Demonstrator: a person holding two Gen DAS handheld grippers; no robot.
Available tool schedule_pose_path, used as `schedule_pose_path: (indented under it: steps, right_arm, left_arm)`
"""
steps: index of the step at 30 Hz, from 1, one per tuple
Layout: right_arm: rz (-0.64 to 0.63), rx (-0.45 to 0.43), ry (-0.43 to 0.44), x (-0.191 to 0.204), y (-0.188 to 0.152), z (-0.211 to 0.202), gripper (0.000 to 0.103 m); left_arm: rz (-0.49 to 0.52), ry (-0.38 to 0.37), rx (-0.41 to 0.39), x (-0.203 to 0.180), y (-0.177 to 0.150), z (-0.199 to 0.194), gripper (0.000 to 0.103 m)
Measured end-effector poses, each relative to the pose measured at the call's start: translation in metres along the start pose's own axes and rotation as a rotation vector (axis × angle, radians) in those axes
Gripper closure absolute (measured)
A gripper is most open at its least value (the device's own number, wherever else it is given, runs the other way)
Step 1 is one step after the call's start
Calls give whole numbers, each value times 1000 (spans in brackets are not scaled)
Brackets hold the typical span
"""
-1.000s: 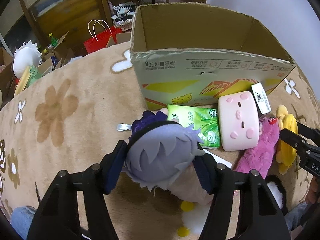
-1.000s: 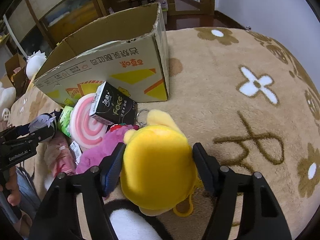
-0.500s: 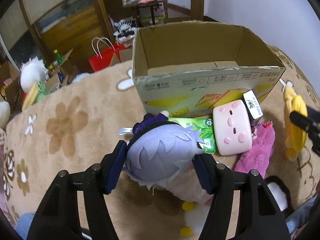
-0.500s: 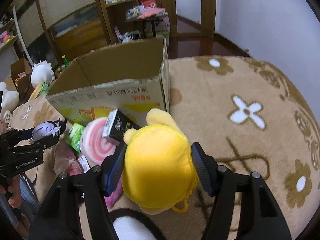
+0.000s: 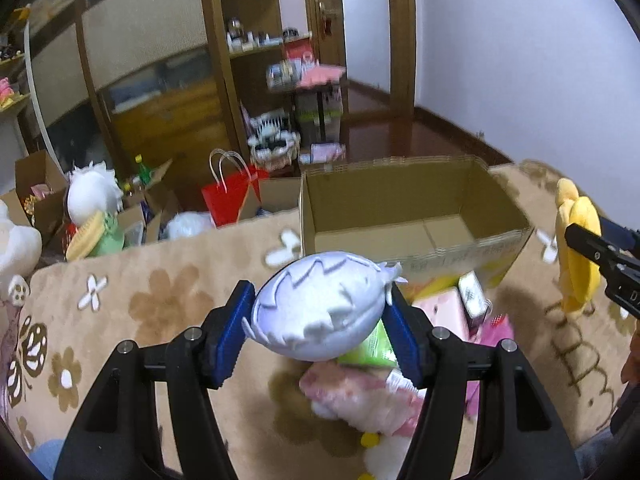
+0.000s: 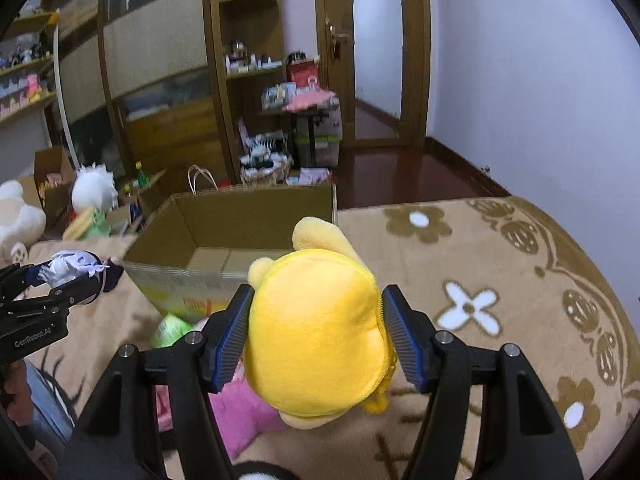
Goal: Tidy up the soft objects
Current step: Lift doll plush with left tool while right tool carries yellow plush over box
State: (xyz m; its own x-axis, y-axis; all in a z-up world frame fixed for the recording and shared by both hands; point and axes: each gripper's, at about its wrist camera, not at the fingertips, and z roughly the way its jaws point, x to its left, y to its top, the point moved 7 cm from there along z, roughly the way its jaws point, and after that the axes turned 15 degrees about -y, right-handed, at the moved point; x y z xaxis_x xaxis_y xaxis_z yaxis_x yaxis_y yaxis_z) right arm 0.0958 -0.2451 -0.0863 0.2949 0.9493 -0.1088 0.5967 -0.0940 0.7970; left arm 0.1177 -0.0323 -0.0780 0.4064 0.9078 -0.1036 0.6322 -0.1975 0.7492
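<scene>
My left gripper (image 5: 320, 320) is shut on a pale lilac plush head (image 5: 316, 304) and holds it in the air in front of the open cardboard box (image 5: 416, 216). My right gripper (image 6: 316, 340) is shut on a yellow plush (image 6: 316, 336) and holds it up, near the box (image 6: 224, 232). The yellow plush also shows in the left wrist view (image 5: 576, 248) at the right. The lilac plush shows in the right wrist view (image 6: 76, 268) at the left. The box looks empty inside.
On the flowered beige rug (image 5: 160, 312) below lie a pink block plush (image 5: 444, 312), a green packet (image 5: 372, 348), a magenta furry plush (image 6: 244, 412) and a pale pink toy (image 5: 360, 396). Beyond the rug stand a red bag (image 5: 236, 196), boxes and shelves.
Both grippers have risen with their plush toys, lifting them off the rug. The inside of the box has come into view.
</scene>
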Motion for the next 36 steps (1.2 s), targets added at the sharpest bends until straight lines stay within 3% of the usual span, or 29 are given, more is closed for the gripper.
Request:
schedule_pose_path:
  steps: [11,14,26,36]
  right_arm:
    - [68,-94,37,-2,45,-7,34]
    - [83,-107,60,0,57,-4,34]
    - [65,-196,153,22,112,6,33]
    - [35,-75,203,52,81,53,32]
  left_arm:
    - [117,8,-123,-18,56,-24,41]
    - [110,-20,-123,-15,68,-19,41]
    - [119,-2,-160,2,99,11,40]
    - [156,-41,-118,-12,77,51,40]
